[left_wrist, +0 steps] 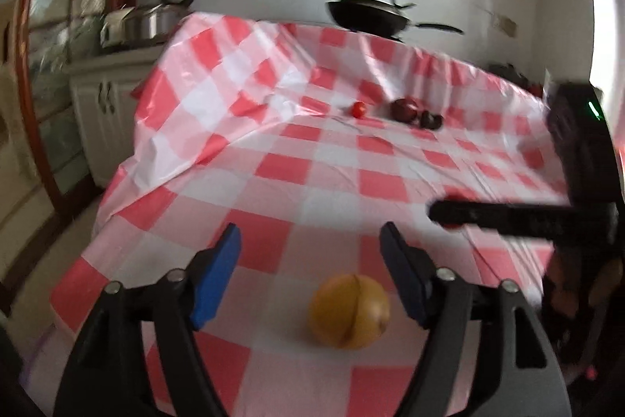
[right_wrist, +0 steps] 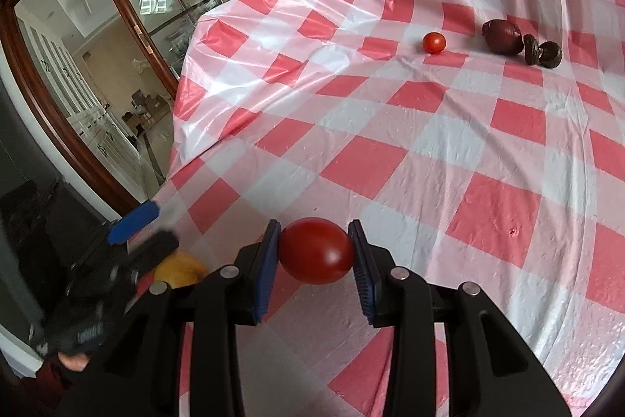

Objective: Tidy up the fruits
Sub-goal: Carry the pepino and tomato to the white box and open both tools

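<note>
Left hand-held gripper (left_wrist: 310, 245): low in your left wrist view, its blue pads stand wide apart and touch nothing.
Yellow fruit (left_wrist: 349, 311): it rests on the checked cloth of the tabletop (left_wrist: 336, 159), between and just below the open pads, nearer the right one.
Right hand-held gripper (right_wrist: 314, 249): low centre of your right wrist view, clamped on a red tomato (right_wrist: 315, 250), a pad pressing each side.
Far items: toward the upper right of that view, a small tomato (right_wrist: 434, 42), a dark red onion (right_wrist: 503, 36) and two dark mushrooms (right_wrist: 543, 53) lie close together.
</note>
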### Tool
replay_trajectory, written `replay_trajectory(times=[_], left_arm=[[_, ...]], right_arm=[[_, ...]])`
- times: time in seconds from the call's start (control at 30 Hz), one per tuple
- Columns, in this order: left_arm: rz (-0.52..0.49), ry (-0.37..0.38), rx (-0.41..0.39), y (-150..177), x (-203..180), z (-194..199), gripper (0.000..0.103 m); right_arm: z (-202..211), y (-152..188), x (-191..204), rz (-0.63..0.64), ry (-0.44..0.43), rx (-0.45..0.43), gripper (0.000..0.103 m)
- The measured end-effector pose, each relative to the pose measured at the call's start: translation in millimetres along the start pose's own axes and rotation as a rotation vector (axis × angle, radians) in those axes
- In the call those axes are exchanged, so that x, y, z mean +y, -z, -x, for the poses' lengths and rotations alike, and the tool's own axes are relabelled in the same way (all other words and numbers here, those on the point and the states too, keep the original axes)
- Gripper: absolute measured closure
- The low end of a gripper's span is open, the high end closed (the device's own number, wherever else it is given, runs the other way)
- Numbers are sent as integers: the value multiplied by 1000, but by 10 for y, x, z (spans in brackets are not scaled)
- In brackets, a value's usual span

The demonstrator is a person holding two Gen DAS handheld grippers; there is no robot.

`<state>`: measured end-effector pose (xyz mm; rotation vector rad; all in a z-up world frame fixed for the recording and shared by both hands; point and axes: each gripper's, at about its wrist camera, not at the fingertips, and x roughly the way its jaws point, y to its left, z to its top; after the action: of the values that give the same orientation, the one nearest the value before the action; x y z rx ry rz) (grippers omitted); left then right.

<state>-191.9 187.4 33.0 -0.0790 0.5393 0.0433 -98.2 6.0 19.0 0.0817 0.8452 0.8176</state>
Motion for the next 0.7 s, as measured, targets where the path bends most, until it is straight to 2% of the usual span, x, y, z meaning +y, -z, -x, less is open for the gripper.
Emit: replay_trajectory(times=[0.1, 0.2, 0.27, 0.33, 0.37, 0.43, 0.47, 0.7], left_arm=[[-81, -28, 49, 132, -122, -43, 25], [-55, 47, 89, 196, -113, -57, 27], [-100, 54, 119, 243, -178, -94, 29], [-129, 53, 137, 314, -226, -119, 38], [-120, 52, 131, 352, -224, -110, 39], [-123, 47, 117, 383, -222, -69, 56], [-122, 52, 114, 395, -217, -47, 58], [-77, 10, 78, 515, -10, 162, 58]], right_arm=[[3, 6, -6, -9, -2, 3, 67], [4, 10, 2, 1, 0, 0, 67], [-6, 10, 5, 4, 2, 2, 67], [-9, 11, 5, 3, 1, 2, 67], [-9, 11, 8, 4, 2, 2, 67], [-9, 12, 13, 7, 4, 3, 67], [-13, 14, 22, 11, 5, 4, 67], [-78, 98, 289, 84, -28, 31, 67]])
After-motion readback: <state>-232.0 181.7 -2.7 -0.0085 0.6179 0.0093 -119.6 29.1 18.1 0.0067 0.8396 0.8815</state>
